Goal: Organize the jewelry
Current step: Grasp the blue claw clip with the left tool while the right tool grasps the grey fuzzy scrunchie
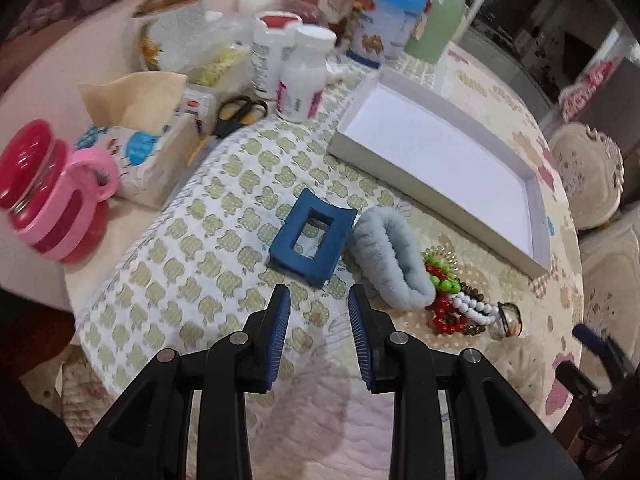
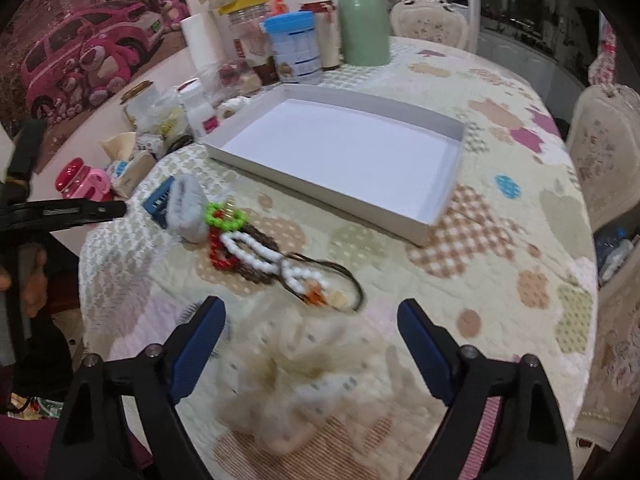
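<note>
A shallow white box (image 1: 440, 152) (image 2: 344, 152) lies empty on the quilted table. A blue claw hair clip (image 1: 310, 240) (image 2: 158, 202) and a grey fluffy scrunchie (image 1: 394, 258) (image 2: 186, 212) lie in front of it. Beside them is a heap of beaded bracelets: green (image 2: 224, 218), red (image 2: 222, 260), white (image 1: 474, 306) (image 2: 256, 252), brown. A cream gauzy scrunchie (image 2: 304, 376) (image 1: 516, 360) lies nearest. My left gripper (image 1: 319, 294) is open and empty, just short of the blue clip. My right gripper (image 2: 310, 308) is wide open around the cream scrunchie, not closed on it.
Bottles, jars, a green flask (image 2: 362, 16), a tissue pack (image 1: 148, 160), black scissors (image 1: 240, 114) and a pink lidded cup (image 1: 52, 196) crowd the table's far left side. Chairs (image 2: 608, 148) stand at the right edge.
</note>
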{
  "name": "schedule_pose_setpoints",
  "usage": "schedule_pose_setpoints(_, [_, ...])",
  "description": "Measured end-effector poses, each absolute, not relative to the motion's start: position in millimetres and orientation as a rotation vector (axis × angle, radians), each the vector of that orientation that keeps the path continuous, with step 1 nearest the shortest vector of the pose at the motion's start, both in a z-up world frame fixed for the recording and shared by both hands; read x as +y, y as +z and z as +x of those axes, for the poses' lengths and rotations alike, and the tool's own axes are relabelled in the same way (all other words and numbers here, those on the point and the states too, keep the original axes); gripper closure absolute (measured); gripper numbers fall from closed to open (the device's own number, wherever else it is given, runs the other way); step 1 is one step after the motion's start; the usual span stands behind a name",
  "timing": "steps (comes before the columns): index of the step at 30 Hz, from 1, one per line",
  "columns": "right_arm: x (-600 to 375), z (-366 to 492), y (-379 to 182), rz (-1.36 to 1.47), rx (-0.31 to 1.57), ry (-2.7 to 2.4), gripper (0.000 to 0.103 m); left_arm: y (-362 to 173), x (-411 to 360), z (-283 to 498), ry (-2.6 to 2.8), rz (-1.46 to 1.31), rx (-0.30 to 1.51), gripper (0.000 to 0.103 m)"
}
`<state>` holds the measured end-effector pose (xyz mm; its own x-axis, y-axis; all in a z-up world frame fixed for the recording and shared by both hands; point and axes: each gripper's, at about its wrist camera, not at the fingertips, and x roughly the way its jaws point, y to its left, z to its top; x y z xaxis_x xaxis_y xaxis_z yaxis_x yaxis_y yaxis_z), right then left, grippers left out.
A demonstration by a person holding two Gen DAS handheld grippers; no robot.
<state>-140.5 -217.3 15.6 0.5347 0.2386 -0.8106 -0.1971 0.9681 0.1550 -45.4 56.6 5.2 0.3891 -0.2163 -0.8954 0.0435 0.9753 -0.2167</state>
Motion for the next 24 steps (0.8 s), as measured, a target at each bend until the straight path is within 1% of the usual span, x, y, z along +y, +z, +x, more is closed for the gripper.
schedule_pose_setpoints(8, [-160, -102, 12, -0.007, 0.997, 0.408, 0.013, -11, 63, -18, -0.202, -0.126, 1.198, 0.069])
schedule_pose_setpoints(22, [-89, -47, -13, -0.119, 1.033, 0.521, 0.029, -34, 67, 21, -0.257, -0.035, 1.271, 0.069])
schedule_pose_setpoints(24, [-81, -38, -21, -0.135, 1.048, 0.532, 0.036, -40, 68, 22, -0.266, -0.047, 1.29, 0.069])
